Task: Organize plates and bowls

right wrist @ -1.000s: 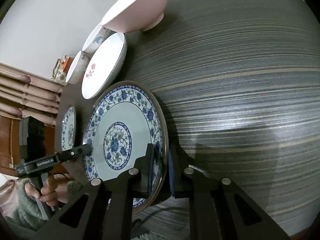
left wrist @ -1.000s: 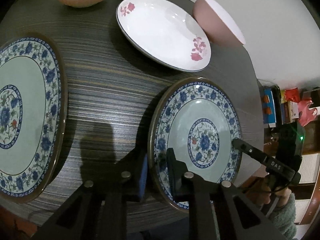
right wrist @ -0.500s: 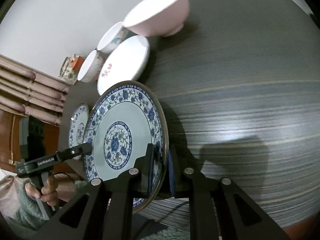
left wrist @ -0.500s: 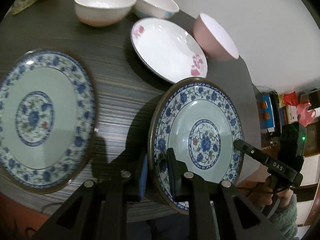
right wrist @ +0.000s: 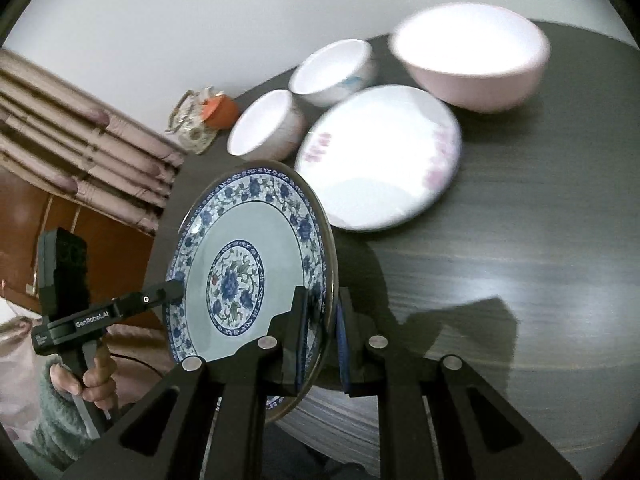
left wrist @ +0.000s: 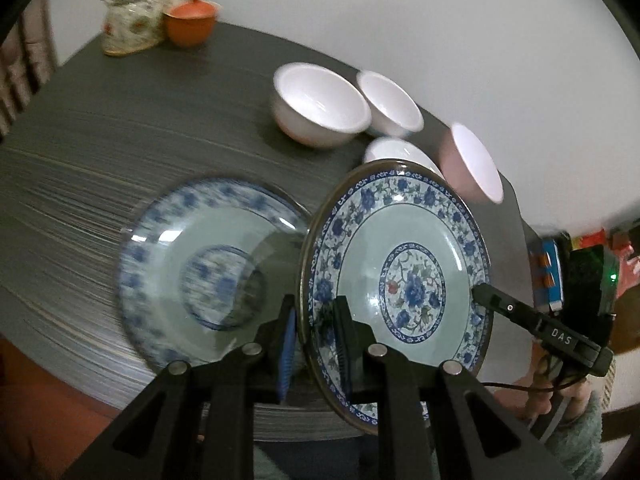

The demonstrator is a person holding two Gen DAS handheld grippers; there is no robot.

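Left gripper (left wrist: pixel 316 344): jaws pinched on the near rim of a blue-and-white floral plate (left wrist: pixel 400 276), one pad on each face. Right gripper (right wrist: pixel 322 344): pinched on the opposite rim of the same plate (right wrist: pixel 240 276). Plate is carried between the two, tilted, clear of the desk (left wrist: pixel 100 152); in the left wrist view its lower edge hangs past the desk's near edge.

Second blue-and-white plate (left wrist: pixel 200 272), same pattern, lies flat on the desk just left of the held one in the left wrist view; blurred.

Farther back on the desk: white plate with pink flowers (right wrist: pixel 380 156), flat, partly hidden behind the held plate in the left view. Pink bowl (right wrist: pixel 472 56) just beyond it. Two white bowls (right wrist: pixel 332 72) (right wrist: pixel 266 124) side by side, close together; contact cannot be told.

Far corner: patterned teapot (left wrist: pixel 132 20) with an orange bowl (left wrist: pixel 190 20) against it.

A hand in a green fuzzy sleeve (right wrist: pixel 86 376) grips the left gripper's handle, seen from the right wrist camera
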